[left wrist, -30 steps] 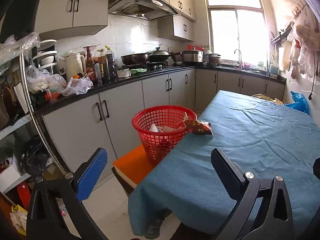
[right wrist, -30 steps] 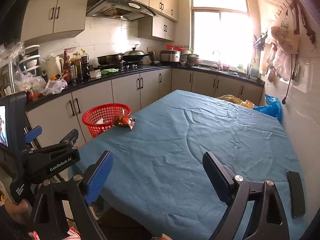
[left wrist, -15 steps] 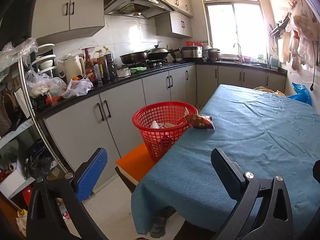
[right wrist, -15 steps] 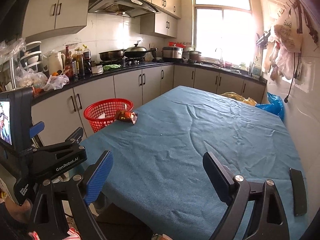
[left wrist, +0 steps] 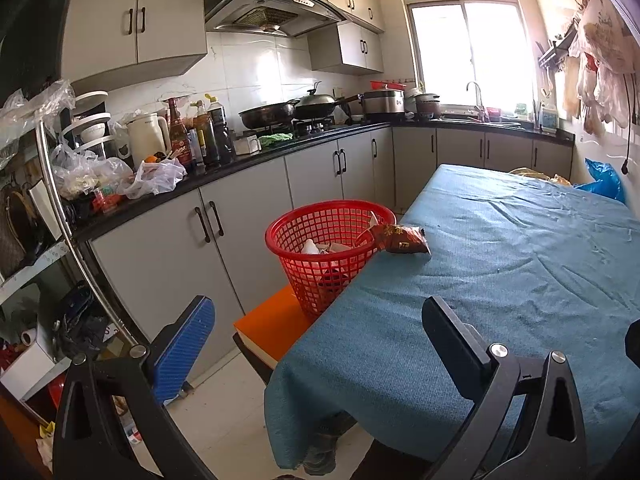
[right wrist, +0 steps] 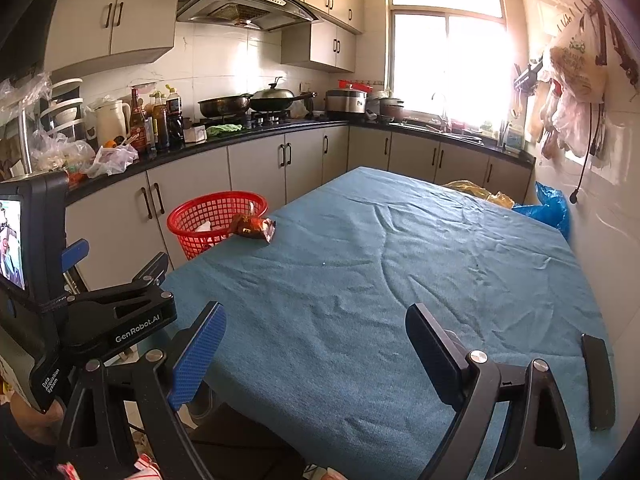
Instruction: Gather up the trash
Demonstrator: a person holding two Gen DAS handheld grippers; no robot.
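both grippers, left (left wrist: 320, 344) and right (right wrist: 316, 344), have jaws spread with nothing between them. far ahead of both, a wrapper (left wrist: 400, 238) lies on the table (left wrist: 520, 280) edge, touching the basket (left wrist: 320, 248) rim.

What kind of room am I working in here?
A home kitchen, by the look of it: range hood over pans on a stove, sink tap under the window, cabinets along the counter.

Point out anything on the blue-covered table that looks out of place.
One crumpled red-brown snack wrapper lies on the blue tablecloth at the table's edge, right beside the red plastic mesh basket that already holds paper scraps. It is trash left outside the basket. A flat black object lies near the right edge.
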